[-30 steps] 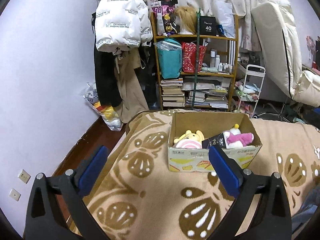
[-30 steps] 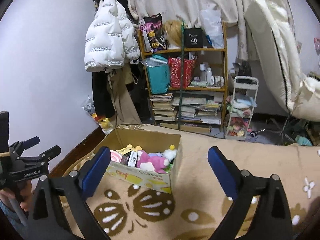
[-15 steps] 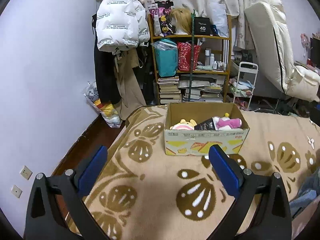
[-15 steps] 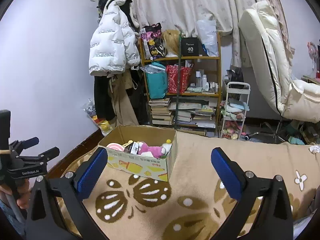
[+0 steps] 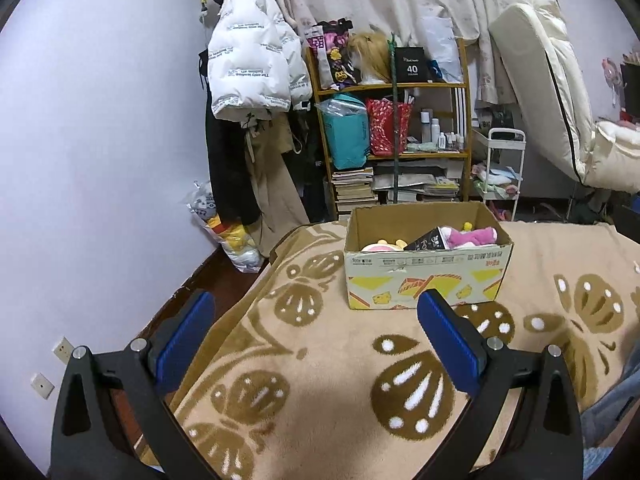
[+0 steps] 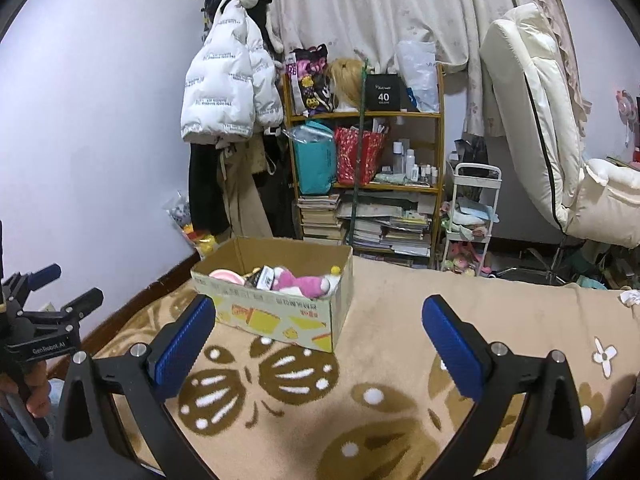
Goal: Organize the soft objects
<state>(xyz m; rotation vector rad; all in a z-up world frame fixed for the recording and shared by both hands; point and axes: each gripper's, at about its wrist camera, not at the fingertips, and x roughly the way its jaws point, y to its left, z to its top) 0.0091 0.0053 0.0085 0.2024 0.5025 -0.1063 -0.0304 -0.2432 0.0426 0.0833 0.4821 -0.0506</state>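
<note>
Both claws hang wide apart and empty over the tan patterned blanket [image 5: 320, 360]: left claw [image 5: 316, 336], right claw [image 6: 320, 340]. The cardboard box [image 5: 424, 280] sits far ahead on the blanket, with the pink plush toy [image 5: 472, 236] and other soft toys inside.

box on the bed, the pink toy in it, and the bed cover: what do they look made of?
Open brown box with yellow print: corrugated cardboard, matte; raw brown inner walls and creased folded edges.
Pink and white stuffed toy: plush fabric, probably synthetic pile; fuzzy, sagging outline.
Tan blanket with brown butterfly pattern: thick fleece or woven pile, matte; napped surface, exact fibre unclear.
</note>
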